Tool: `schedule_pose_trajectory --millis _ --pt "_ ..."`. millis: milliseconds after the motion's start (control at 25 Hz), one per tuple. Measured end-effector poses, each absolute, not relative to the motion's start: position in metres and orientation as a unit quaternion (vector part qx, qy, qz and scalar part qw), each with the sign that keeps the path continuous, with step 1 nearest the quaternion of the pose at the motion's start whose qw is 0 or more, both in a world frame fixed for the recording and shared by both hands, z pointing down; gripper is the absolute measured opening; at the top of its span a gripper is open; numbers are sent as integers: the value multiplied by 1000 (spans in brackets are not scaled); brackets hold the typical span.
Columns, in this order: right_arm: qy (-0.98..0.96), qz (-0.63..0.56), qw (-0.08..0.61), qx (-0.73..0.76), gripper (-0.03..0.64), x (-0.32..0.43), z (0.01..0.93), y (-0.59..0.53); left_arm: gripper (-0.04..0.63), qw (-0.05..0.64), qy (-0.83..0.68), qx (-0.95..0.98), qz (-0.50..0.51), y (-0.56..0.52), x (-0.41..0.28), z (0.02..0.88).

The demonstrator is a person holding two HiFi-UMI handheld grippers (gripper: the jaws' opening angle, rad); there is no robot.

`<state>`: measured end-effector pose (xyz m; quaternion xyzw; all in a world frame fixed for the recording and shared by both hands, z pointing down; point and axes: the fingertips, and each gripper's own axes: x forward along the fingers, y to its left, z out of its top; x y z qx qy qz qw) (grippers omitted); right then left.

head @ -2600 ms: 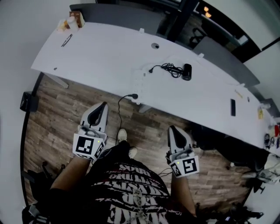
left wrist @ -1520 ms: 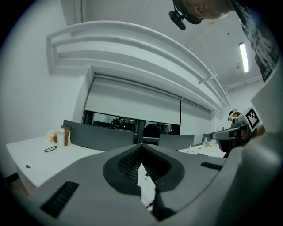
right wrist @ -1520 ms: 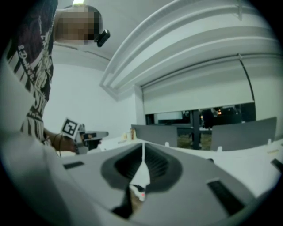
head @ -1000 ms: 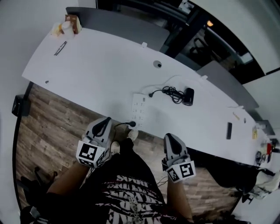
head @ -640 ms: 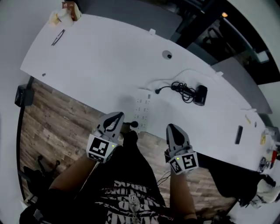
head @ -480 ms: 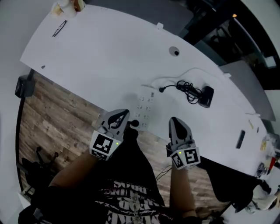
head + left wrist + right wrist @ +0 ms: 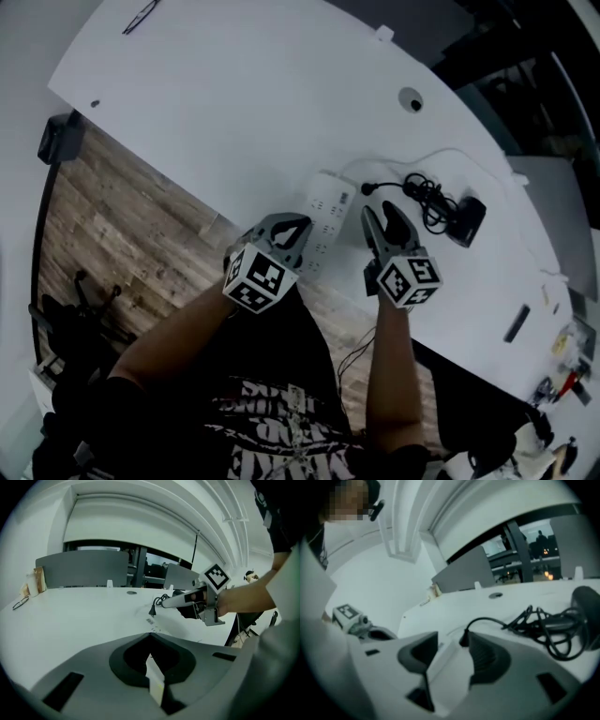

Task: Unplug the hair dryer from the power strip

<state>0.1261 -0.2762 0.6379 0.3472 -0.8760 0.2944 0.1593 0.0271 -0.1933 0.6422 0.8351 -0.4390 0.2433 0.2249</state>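
Stage: approach; neither claw has anything in its grip yet.
What has just changed: both grippers have come down from over the wooden floor [image 7: 122,234] and the table's edge, and now hang over the near half of the power strip [image 7: 333,202].
Right gripper [image 7: 453,639]: shut a moment ago, its jaws are now opening. They stand apart with only the strip's white face showing between them.
Left gripper [image 7: 150,635]: jaws together at the tips, clamped on nothing. In the head view it sits at 9 o'clock of the right gripper, close beside it.
Power strip: lies on the white table [image 7: 206,84], running roughly from 6 to 12 o'clock in the head view.
Plug [image 7: 367,188]: black, at the strip's far end, about 12 o'clock from the right gripper's tips. It stands upright there, so it is probably still seated in a socket.
Hair dryer [image 7: 467,221]: black, lying at 3 o'clock of the plug, well apart from both grippers.
Cord [image 7: 427,192]: bunched between the plug and the dryer.
What it means: the opening claw suggests the right gripper is meant to take the plug. The closed left one is placed to press the strip down.
Still to do: reach past the sockets, close on the plug body and pull it up.
Risk: an unheld strip could lift along with the plug.
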Motion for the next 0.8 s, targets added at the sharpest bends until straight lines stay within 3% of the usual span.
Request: schedule_pose_trajectory --millis 320,440,640,800 --pt "-851 363 130 358 202 114 671 -329 25 235 -394 833 309 -195 39 671" --pt "-852 379 112 343 82 108 670 -332 25 229 -382 833 328 -194 43 678" --pt "-827 489 -31 275 77 110 627 -309 25 234 -386 829 329 -196 46 678" --pt "-823 521 -69 215 77 98 614 -283 25 245 -389 826 325 -201 46 676"
